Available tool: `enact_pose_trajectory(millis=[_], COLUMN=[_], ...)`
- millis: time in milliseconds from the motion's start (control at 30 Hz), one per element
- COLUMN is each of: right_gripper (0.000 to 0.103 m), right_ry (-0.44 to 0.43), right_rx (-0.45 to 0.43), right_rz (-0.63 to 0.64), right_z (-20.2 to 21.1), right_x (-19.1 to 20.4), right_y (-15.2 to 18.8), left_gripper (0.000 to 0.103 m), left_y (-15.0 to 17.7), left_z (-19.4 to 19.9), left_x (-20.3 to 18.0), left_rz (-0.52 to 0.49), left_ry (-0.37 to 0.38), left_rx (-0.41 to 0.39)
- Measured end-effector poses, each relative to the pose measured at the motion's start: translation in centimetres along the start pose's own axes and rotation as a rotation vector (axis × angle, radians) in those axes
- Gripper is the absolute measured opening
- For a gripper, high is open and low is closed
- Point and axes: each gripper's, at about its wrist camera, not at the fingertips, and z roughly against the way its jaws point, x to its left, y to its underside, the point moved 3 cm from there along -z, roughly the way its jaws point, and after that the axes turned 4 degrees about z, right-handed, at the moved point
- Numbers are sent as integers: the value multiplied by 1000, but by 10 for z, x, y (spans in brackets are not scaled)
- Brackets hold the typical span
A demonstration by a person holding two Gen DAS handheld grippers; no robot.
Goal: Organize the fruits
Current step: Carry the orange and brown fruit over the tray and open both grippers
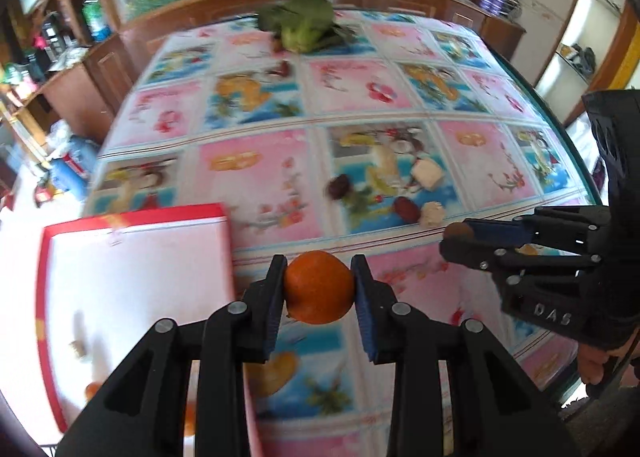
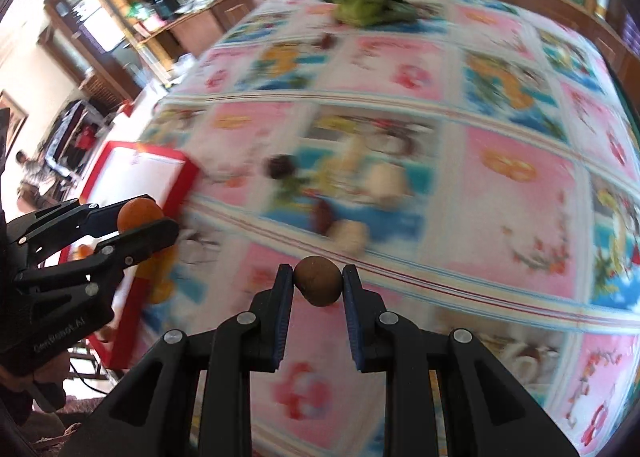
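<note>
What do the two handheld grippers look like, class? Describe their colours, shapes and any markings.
Both are black plastic with jointed linkage arms pinned by round silver rivets. Each finger carries a ribbed dark-blue pad. The left gripper has pale lettering on its body, too blurred to read for sure. The right gripper shows "DAS" in pale letters on its body. No cables or sleeves are clearly visible.

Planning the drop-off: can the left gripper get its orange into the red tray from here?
Probably yes. The left gripper is shut on the orange, lifted off the cloth, and the red tray lies open right beside it with nothing between.
</note>
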Motion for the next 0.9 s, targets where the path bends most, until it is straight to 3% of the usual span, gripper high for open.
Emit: enact_pose_trajectory(millis=[200, 400, 600, 900], right_gripper=[23, 23, 23, 23], right_ry=[-54, -86, -97, -82], right_rx=[-12, -11, 13, 60], right_rz=[122, 240, 304, 347], right_z=[-12, -27, -43, -63], right_x=[72, 136, 173, 199], right_y=[-20, -30, -33, -27], left_gripper=[34, 34, 34, 34], left_y=[21, 45, 66, 86], left_z=[31, 45, 46, 35], left_x=[57, 110, 144, 170], left_rz=[65, 147, 196, 211], left_ry=[-139, -206, -243, -287], left_rx=[-24, -28, -7, 51])
